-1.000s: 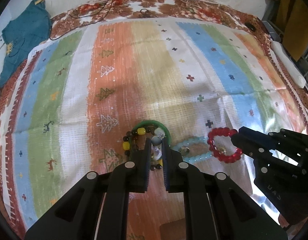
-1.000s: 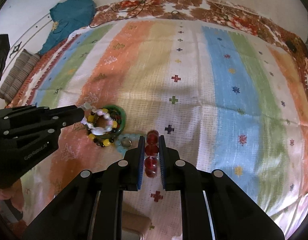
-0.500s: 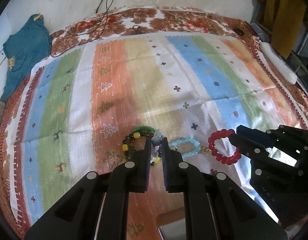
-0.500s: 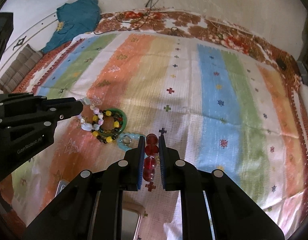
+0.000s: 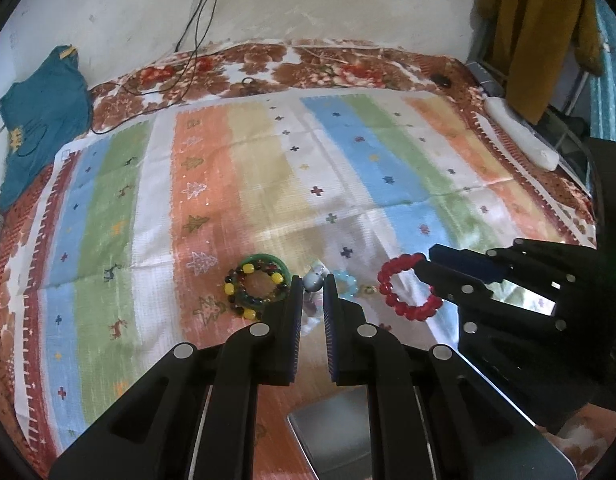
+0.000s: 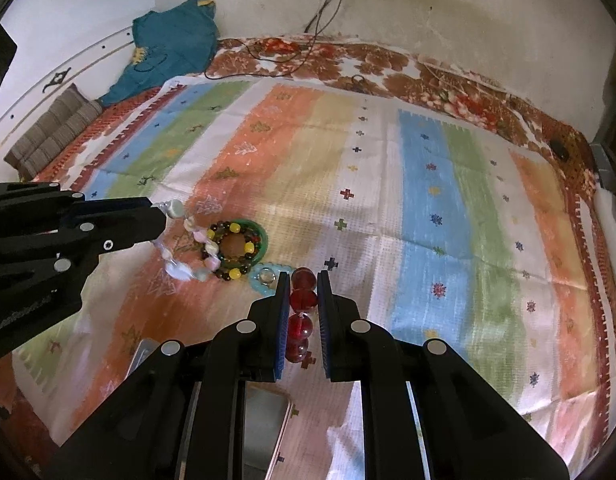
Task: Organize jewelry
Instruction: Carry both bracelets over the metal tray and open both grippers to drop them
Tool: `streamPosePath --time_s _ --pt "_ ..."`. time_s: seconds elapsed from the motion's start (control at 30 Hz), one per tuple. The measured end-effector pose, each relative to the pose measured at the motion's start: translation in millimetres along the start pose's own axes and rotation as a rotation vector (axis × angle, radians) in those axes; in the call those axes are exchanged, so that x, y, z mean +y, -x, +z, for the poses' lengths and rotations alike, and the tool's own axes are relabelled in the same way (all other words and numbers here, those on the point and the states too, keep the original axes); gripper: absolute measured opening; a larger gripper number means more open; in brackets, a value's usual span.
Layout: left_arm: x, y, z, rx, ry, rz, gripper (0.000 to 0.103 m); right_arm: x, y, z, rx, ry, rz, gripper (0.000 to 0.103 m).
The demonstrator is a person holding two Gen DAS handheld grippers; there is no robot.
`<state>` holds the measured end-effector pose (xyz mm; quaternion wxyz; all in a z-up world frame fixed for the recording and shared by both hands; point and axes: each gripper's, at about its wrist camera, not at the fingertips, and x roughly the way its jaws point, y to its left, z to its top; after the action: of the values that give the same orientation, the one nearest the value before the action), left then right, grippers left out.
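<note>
The striped cloth (image 6: 427, 208) covers the bed, and a metal tray (image 5: 335, 432) sits at its near edge, below both tools, probably where the pieces are meant to go. The right gripper (image 6: 303, 280) is closed on the red bead bracelet (image 5: 407, 292), held clear of the cloth, its loop hanging at 9 o'clock of that tool in the left wrist view. The left gripper (image 5: 312, 280) is pinched on one pale bead of the pastel bracelet (image 6: 188, 248), and the strand dangles loose toward 5 o'clock in the right wrist view. On the cloth a multicoloured bead bracelet (image 5: 256, 288) lies inside a green bangle (image 5: 268, 258), with a light blue bracelet (image 5: 345, 282) just at their 3 o'clock. The likeliest trouble: a grip on a single round bead may slip, or the swinging strand may snag the pieces below and drag them; the two lifted loops could also tangle if brought together over the tray
</note>
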<state>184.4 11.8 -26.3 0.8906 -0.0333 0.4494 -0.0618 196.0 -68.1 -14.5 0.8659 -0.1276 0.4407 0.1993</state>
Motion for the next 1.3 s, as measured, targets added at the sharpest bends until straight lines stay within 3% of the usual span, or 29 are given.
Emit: streamPosePath --time_s 0.5,0.93,1.17,1.2,1.27,1.3 --pt "-9.4 44.9 -19.3 -0.051 0.016 -0.114 0.01 11.6 29.0 -12.5 -0.022 0.032 0.117 0.014" --pt "-21.0 58.3 -45.9 -0.02 -0.036 -0.137 0.01 16.5 46.8 -33.5 0.013 0.029 0.186 0.014" --pt "-20.5 71.0 -56.1 -0.03 0.001 -0.145 0.014 19.5 51.1 -44.6 0.018 0.026 0.186 0.015" --pt "-20.1 71.2 -56.3 -0.03 0.005 -0.141 0.027 16.6 52.0 -44.1 0.014 0.015 0.168 0.023" --pt "-17.0 72.4 -57.6 -0.033 0.013 -0.121 0.031 9.4 53.9 -42.6 0.004 -0.013 0.156 0.039" --pt "-14.9 72.9 -57.8 -0.034 0.021 -0.111 0.031 6.3 54.0 -42.1 0.001 -0.025 0.154 0.039"
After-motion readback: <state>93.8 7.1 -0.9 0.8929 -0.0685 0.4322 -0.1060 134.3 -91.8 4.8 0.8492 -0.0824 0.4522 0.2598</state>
